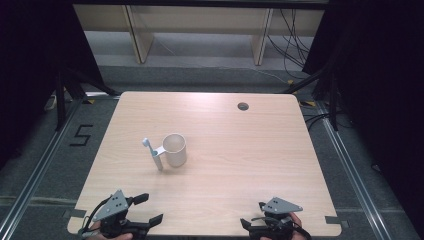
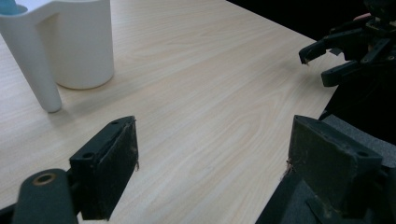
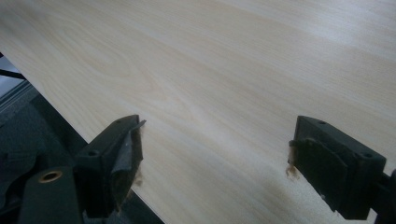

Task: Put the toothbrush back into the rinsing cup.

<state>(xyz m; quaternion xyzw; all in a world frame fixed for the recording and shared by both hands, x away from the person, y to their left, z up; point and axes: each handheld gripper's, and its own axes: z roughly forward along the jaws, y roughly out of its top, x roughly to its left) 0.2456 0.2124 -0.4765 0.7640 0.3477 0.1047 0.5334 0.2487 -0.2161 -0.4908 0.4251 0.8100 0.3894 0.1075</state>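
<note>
A white cup [image 1: 175, 149] stands upright left of the table's middle, with a narrow side tube [image 1: 157, 159] that holds a pale blue-headed stick [image 1: 146, 143]. In the left gripper view the cup [image 2: 84, 42] and its tube [image 2: 35, 70] are at the upper left, well beyond the jaws. My left gripper [image 1: 151, 208] [image 2: 212, 154] hovers at the near left edge, open and holding nothing. Over the near right edge my right gripper [image 1: 252, 214] [image 3: 215, 154] is open too, with bare wood between its jaws. It also appears far off in the left gripper view [image 2: 317, 65].
The light wooden table [image 1: 225, 165] has a round cable hole [image 1: 243, 106] at the back right. A floor mark "5" [image 1: 81, 135] lies to the left. Black curtains flank both sides, and cables [image 1: 295, 45] hang behind by wooden shelf legs.
</note>
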